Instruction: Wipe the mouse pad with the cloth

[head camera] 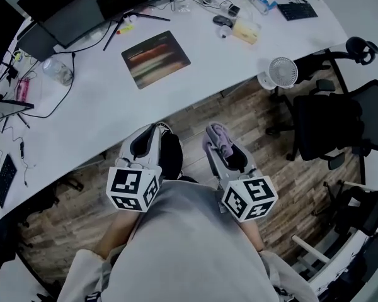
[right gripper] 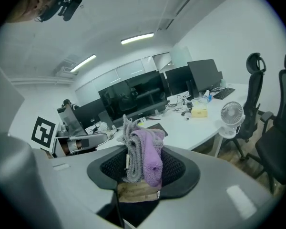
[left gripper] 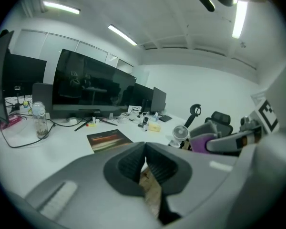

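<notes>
The mouse pad, dark with blurred red and light streaks, lies flat on the white desk; it also shows in the left gripper view as the mouse pad. My right gripper is shut on a folded purple and grey cloth, held over the wooden floor well short of the desk. The cloth sticks out past the jaws. My left gripper is shut with nothing in it, beside the right one. Its pads meet.
Monitors stand behind the pad, with a clear bottle, cables and small items nearby. A small white fan stands at the desk edge. Black office chairs stand to the right on the wood floor.
</notes>
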`<act>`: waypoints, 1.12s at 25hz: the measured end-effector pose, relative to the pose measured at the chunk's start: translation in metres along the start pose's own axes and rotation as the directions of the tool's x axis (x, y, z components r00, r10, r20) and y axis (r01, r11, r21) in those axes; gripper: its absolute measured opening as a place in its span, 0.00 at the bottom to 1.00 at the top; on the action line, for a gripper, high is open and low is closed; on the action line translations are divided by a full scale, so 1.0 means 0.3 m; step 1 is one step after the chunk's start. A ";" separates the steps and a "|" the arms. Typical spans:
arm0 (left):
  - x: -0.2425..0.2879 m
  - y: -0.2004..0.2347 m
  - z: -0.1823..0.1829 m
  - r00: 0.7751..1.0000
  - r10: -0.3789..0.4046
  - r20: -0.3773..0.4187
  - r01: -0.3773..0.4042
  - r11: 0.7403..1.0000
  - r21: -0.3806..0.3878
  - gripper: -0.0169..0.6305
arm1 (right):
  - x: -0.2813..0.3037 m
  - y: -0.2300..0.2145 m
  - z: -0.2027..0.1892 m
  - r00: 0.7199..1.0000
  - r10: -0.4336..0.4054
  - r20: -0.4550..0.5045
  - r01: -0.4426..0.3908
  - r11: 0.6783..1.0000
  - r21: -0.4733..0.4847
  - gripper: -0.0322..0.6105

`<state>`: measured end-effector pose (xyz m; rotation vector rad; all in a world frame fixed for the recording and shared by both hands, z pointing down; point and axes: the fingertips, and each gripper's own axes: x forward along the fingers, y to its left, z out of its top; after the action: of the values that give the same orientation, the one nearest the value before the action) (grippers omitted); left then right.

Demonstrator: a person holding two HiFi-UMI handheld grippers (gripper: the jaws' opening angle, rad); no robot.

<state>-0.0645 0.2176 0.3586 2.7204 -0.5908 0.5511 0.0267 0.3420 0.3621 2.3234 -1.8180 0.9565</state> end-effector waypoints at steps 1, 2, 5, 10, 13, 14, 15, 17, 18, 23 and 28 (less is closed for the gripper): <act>0.023 0.016 0.009 1.000 0.004 -0.002 -0.004 1.000 -0.007 0.03 | 0.033 -0.003 0.021 1.000 0.016 -0.008 -0.016 1.000 -0.011 0.33; 0.047 0.037 0.020 1.000 0.010 -0.003 -0.010 1.000 -0.015 0.03 | 0.068 -0.005 0.043 0.999 0.033 -0.015 -0.033 0.999 -0.018 0.33; 0.117 0.118 0.051 0.999 0.034 -0.006 -0.034 0.997 -0.067 0.03 | 0.176 -0.004 0.100 0.995 0.087 -0.040 -0.087 0.996 -0.017 0.33; 0.232 0.244 0.100 0.996 0.079 -0.036 -0.083 0.988 -0.133 0.03 | 0.358 -0.004 0.189 0.985 0.149 -0.091 -0.152 0.988 -0.026 0.33; 0.290 0.311 0.115 0.993 0.100 -0.065 -0.109 0.984 -0.145 0.03 | 0.461 0.008 0.244 0.976 0.186 -0.114 -0.189 0.982 -0.023 0.34; 0.309 0.332 0.118 0.992 0.103 -0.078 -0.113 0.982 -0.149 0.03 | 0.496 0.015 0.263 0.973 0.197 -0.122 -0.202 0.979 -0.025 0.34; 0.329 0.352 0.120 0.991 0.101 -0.094 -0.114 0.981 -0.155 0.03 | 0.532 0.022 0.282 0.969 0.208 -0.134 -0.214 0.976 -0.029 0.34; 0.369 0.384 0.123 0.988 0.089 -0.127 -0.110 0.979 -0.172 0.03 | 0.599 0.039 0.325 0.961 0.227 -0.158 -0.237 0.970 -0.045 0.34; 0.387 0.402 0.126 0.987 0.087 -0.139 -0.112 0.977 -0.182 0.03 | 0.630 0.048 0.350 0.958 0.236 -0.166 -0.247 0.967 -0.055 0.34; 0.460 0.520 0.143 0.979 0.134 -0.151 -0.167 0.958 -0.235 0.03 | 0.786 0.086 0.456 0.943 0.275 -0.185 -0.298 0.949 -0.105 0.34; 0.494 0.622 0.131 0.969 0.193 -0.156 -0.230 0.933 -0.275 0.03 | 0.911 0.111 0.532 0.946 0.284 -0.160 -0.308 0.938 -0.160 0.34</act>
<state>-0.0116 -0.0083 0.4260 2.3405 -0.8654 0.6285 0.1006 0.0323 0.3546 1.8668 -2.1376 0.9044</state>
